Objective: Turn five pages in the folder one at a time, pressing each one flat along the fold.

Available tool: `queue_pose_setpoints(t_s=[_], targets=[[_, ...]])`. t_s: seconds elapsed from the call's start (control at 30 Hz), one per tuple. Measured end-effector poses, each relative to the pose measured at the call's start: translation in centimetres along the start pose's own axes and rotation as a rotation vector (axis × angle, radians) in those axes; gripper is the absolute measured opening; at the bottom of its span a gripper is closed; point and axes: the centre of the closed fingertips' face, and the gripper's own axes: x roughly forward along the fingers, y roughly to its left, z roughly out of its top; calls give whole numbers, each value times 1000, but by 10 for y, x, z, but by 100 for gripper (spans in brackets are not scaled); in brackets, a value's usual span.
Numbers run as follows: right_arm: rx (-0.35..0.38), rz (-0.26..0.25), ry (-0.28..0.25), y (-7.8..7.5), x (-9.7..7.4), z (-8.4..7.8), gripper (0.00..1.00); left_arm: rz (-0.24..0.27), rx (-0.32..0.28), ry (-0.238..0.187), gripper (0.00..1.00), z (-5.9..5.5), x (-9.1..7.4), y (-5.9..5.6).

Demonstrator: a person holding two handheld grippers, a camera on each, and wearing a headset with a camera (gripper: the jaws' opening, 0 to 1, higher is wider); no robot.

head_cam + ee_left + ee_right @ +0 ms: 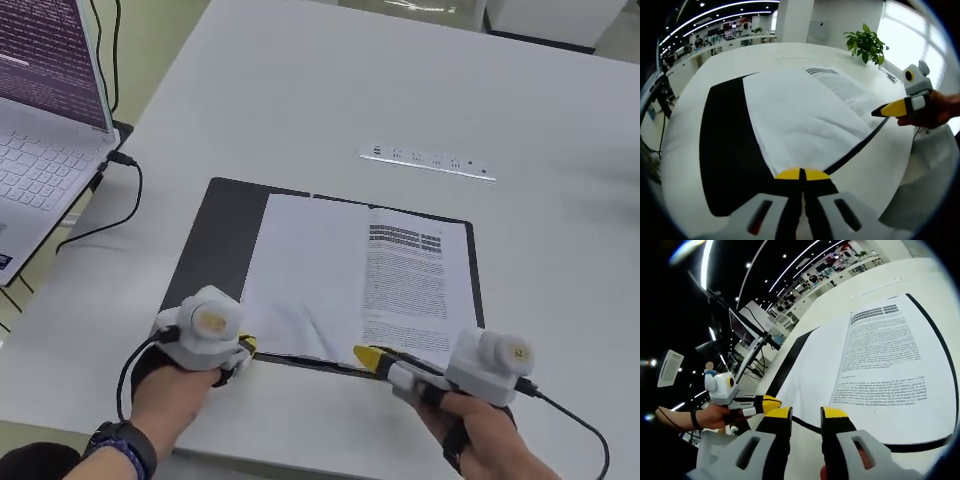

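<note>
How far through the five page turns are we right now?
At least one blank-backed leaf lies turned onto the left of the folder, rumpled near its lower edge. The left hand-held gripper, jaws shut, sits at that leaf's corner; the right hand-held gripper, open, sits at the lower edge of the printed page. The count isn't readable; pressing flat and further turns remain.

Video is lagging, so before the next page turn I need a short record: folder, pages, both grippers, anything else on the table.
folder: open, flat on the table, black cover showing at left
blank page: left of the fold, creased toward its near edge
printed page: right of the fold, lying flat
left gripper: jaws shut, tips at the blank page's near edge
right gripper: jaws open, at the folder's near edge by the fold
laptop: open, far left
</note>
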Motion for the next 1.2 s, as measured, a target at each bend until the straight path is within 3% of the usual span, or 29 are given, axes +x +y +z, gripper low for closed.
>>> queue_pose_setpoints(t_s=[0.27,0.47,0.67,0.97,1.2], targets=[[-13,-11,-14,-10,18,22,15,7,-30,0,0,0,0,1],[10,-39,-53,-27,32,45,11,17,5,-18,0,1,0,0],[27,-58,-97,-40,46,68,7,35,-61,-58,0,1,2,2],[72,-110,-148,-66,65,89,0,43,-45,-30,0,2,4,2],[72,-89,-175,-54,73,96,0,17,-54,-34,0,4,5,3]])
